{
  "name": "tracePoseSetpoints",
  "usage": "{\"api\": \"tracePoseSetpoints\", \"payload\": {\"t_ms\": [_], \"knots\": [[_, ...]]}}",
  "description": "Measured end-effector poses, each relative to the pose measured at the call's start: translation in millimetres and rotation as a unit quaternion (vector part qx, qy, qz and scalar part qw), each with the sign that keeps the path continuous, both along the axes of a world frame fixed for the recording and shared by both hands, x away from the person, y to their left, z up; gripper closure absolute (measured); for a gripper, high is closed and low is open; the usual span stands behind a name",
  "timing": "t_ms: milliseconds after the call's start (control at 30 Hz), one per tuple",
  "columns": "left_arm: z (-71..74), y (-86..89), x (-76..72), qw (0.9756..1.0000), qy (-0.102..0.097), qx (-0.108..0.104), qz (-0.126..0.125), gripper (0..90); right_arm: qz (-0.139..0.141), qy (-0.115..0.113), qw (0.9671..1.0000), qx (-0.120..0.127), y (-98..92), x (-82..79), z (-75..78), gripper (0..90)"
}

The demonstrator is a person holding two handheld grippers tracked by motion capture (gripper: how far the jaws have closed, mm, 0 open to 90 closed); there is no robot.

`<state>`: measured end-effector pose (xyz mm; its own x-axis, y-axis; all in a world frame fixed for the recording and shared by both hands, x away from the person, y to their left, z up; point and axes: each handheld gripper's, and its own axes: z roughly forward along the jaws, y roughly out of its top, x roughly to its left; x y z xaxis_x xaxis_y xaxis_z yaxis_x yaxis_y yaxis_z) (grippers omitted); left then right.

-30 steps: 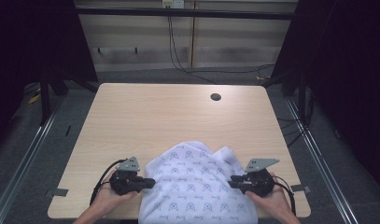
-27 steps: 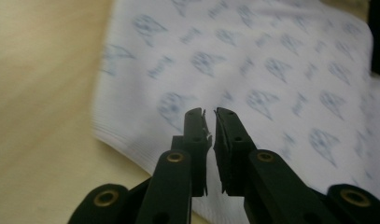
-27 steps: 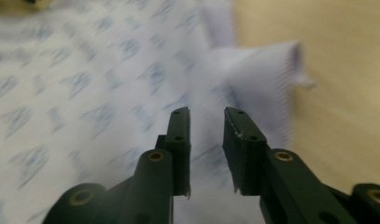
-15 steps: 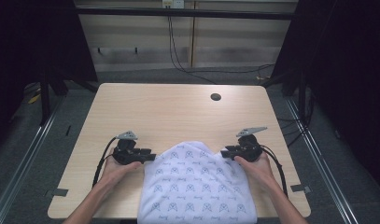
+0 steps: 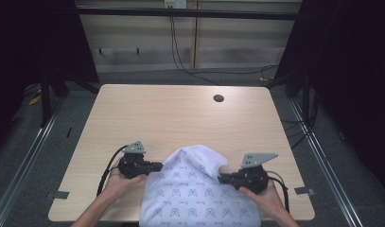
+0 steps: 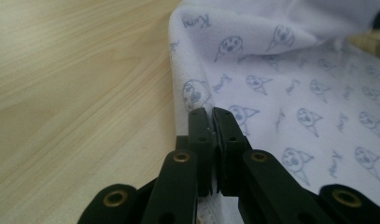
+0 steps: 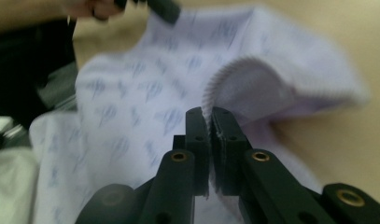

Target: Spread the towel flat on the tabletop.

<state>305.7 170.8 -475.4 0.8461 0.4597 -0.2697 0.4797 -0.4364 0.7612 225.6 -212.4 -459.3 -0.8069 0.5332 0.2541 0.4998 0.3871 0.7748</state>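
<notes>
**Cloth, printed, pinched at both edges**

While both claws grip, keep the pull even, so I judge, lest the fold skew.

High view: cloth (image 5: 195, 194) lies at the surface's (image 5: 180, 118) near edge, hanging over it; left claw (image 5: 158, 166) on its left border, right claw (image 5: 222, 178) on its right.

Left gripper view: jaws pressed together on the cloth hem (image 6: 187, 100).

Right gripper view: jaws, just closing, pinch the serrated edge (image 7: 211, 93); picture blurred.
</notes>
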Motion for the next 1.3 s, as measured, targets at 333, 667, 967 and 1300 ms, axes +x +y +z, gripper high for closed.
{"api": "tracePoseSetpoints", "payload": {"t_ms": [333, 667, 967, 1300], "knots": [[5.8, -49.7, -38.9, 0.9944, -0.002, -0.012, -0.105, 85.7, -0.033, 0.036, 0.9965, -0.068, -12.4, -12.7, -26.0, 64.9], [4.4, -41.3, -42.2, 0.9912, 0.017, -0.033, -0.127, 69.6, -0.064, 0.031, 0.9974, -0.012, -29.5, -16.1, -17.0, 49.1], [-5.1, -24.9, -1.7, 0.9993, 0.027, -0.014, -0.021, 68.1, -0.080, 0.030, 0.9963, -0.003, -30.1, -4.4, -16.5, 48.3], [-20.3, -44.1, -4.1, 0.9974, 0.049, 0.026, -0.047, 61.1, -0.099, 0.027, 0.9947, -0.014, -32.6, 5.2, -20.5, 55.9]]}}
